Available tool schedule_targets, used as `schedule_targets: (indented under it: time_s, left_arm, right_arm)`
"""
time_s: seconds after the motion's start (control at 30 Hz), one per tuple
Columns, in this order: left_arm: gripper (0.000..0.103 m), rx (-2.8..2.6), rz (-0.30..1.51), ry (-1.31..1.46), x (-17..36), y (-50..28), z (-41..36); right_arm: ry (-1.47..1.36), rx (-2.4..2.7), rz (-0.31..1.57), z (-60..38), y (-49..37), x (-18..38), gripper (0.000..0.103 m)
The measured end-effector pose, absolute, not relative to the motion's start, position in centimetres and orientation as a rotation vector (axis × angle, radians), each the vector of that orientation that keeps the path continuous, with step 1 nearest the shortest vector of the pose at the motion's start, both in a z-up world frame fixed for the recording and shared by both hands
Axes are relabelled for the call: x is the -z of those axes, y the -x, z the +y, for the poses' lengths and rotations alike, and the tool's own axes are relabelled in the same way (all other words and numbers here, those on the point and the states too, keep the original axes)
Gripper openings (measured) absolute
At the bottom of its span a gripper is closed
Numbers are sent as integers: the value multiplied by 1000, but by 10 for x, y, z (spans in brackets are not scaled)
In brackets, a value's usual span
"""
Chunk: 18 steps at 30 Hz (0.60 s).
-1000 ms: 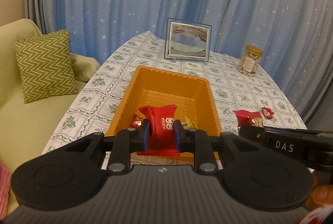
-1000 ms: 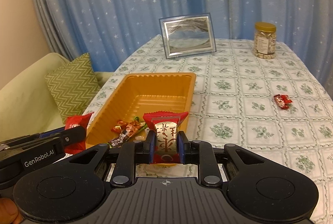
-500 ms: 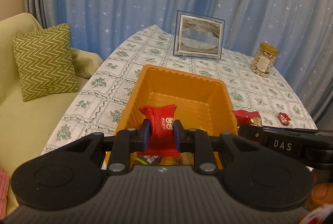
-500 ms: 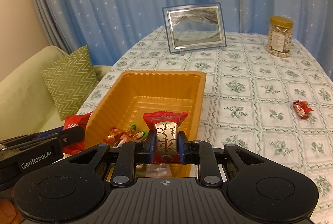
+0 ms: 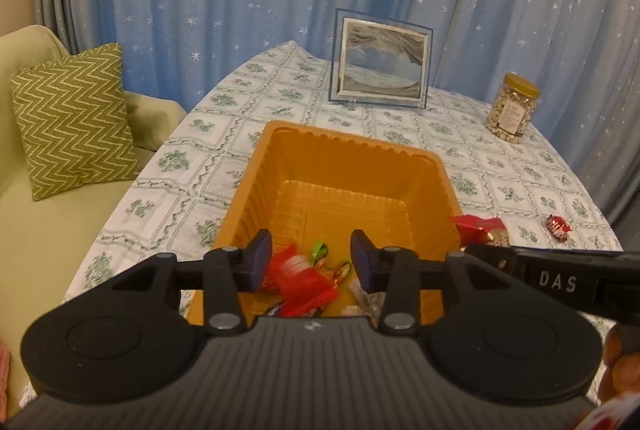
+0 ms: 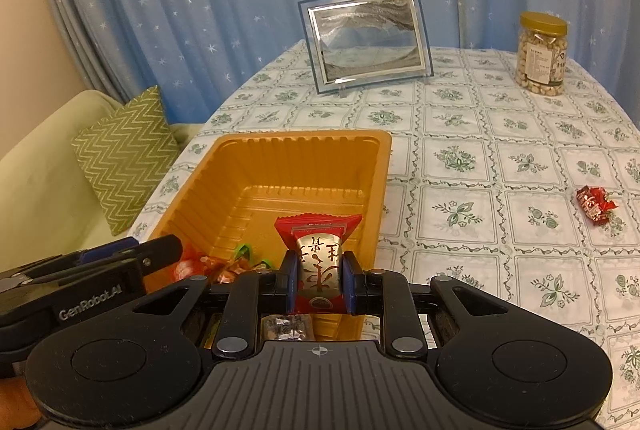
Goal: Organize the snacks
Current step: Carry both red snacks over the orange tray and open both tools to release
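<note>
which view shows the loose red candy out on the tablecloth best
The right wrist view: the loose red candy lies clear on the tablecloth, right of the orange tray, with its crinkled wrapper readable. In the left wrist view the same candy sits small near the right edge, just above the other gripper's body.

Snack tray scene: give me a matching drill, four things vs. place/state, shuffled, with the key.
Things
1. left gripper
2. right gripper
3. nut jar
4. loose red candy

Place or state
A. upright at the table's far right, gold lid on
B. jaws have just been opening; a blurred red packet sits free between them over the orange tray
C. lying on the tablecloth, right of the tray
D. jaws clamped on a red-and-gold packet

Pairs: 1-B, 2-D, 3-A, 4-C
</note>
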<state>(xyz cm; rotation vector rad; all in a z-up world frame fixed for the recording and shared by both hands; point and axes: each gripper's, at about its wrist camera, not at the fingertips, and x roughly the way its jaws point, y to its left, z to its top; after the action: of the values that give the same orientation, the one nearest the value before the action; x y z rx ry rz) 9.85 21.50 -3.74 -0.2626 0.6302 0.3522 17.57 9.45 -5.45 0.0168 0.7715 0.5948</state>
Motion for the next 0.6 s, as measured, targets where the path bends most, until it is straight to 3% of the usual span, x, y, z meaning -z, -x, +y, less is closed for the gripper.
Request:
schedule_targets:
  time_s: [0.57,0.6]
  left_arm:
    - [42,-394,634,270,34,-80,225]
    - [42,-395,637,271,35,-79,225]
  right_arm:
    - [-43,-711,758,123,-180,47,23]
    - [-54,-722,765,124,-181,47,28]
